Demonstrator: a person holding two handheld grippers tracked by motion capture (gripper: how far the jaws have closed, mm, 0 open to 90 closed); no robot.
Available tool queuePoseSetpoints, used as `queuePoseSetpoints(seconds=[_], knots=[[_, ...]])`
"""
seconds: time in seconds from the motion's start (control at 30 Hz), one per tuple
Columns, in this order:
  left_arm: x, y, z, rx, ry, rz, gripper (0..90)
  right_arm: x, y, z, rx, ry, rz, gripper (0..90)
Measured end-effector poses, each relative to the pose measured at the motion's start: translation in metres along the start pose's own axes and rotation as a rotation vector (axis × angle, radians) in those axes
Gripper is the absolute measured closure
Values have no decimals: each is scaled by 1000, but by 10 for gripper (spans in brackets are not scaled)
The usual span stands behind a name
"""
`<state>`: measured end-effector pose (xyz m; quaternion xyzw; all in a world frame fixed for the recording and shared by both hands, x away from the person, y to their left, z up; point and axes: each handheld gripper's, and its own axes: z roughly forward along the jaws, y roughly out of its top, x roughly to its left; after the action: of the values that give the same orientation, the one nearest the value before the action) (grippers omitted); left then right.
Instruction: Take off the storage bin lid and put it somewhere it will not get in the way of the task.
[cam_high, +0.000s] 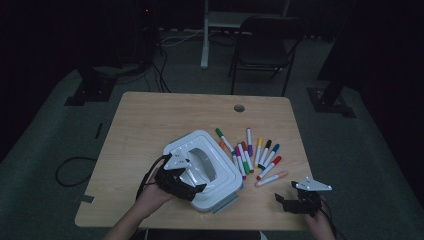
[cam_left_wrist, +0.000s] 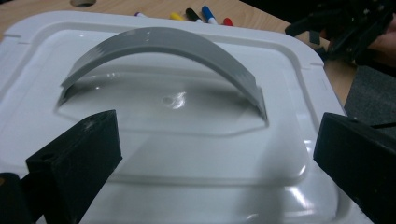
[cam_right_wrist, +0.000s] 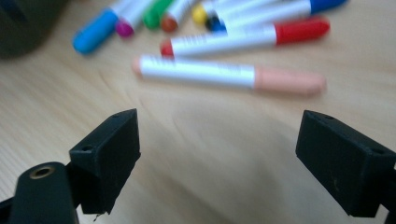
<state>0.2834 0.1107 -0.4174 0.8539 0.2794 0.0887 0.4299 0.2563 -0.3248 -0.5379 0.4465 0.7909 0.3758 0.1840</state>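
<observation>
A white square container (cam_high: 226, 176) with a grey arched handle (cam_high: 214, 169) sits on the wooden table (cam_high: 150, 125), left of several coloured markers (cam_high: 250, 152). My left gripper (cam_high: 194, 184) hovers over the container's near left corner. In the left gripper view its jaws stand wide apart, open (cam_left_wrist: 217, 158), above the white lid (cam_left_wrist: 187, 154), with the handle (cam_left_wrist: 163, 39) ahead. My right gripper (cam_high: 283, 195) is near the table's front right edge, open (cam_right_wrist: 217, 154), over bare wood. A pink-capped marker (cam_right_wrist: 224, 74) lies just beyond its jaws, and a red-capped one (cam_right_wrist: 261, 37) lies behind that.
A round cable hole (cam_high: 239, 108) is at the table's far edge. A dark folding chair (cam_high: 262, 45) stands behind the table. A cable loop (cam_high: 70, 170) lies on the floor at left. The right gripper (cam_left_wrist: 350, 28) shows beyond the lid's corner.
</observation>
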Motion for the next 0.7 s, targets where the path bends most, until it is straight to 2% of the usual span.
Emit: queuePoseSetpoints(seconds=[0.2,0.3,0.37,0.4,0.57,0.67,0.7], knots=[[-1,8,12,11,-17,-8,15,-4,-12,-3,-2,-25,31,137],[-3,15,19,23,-3,3,15,-3,-14,2,28,-50,33,138],[-4,16,21,25,9,7,20,-3,-14,2,26,-54,32,138],[-5,18,23,28,22,4,64,-3,-14,3,22,-52,32,138],[-7,23,26,24,30,7,73,-1,-11,6,48,-80,22,135],[-9,24,30,35,38,12,77,0,-8,11,50,-96,37,132],[-9,24,31,40,41,18,113,1,-7,11,50,-100,41,131]])
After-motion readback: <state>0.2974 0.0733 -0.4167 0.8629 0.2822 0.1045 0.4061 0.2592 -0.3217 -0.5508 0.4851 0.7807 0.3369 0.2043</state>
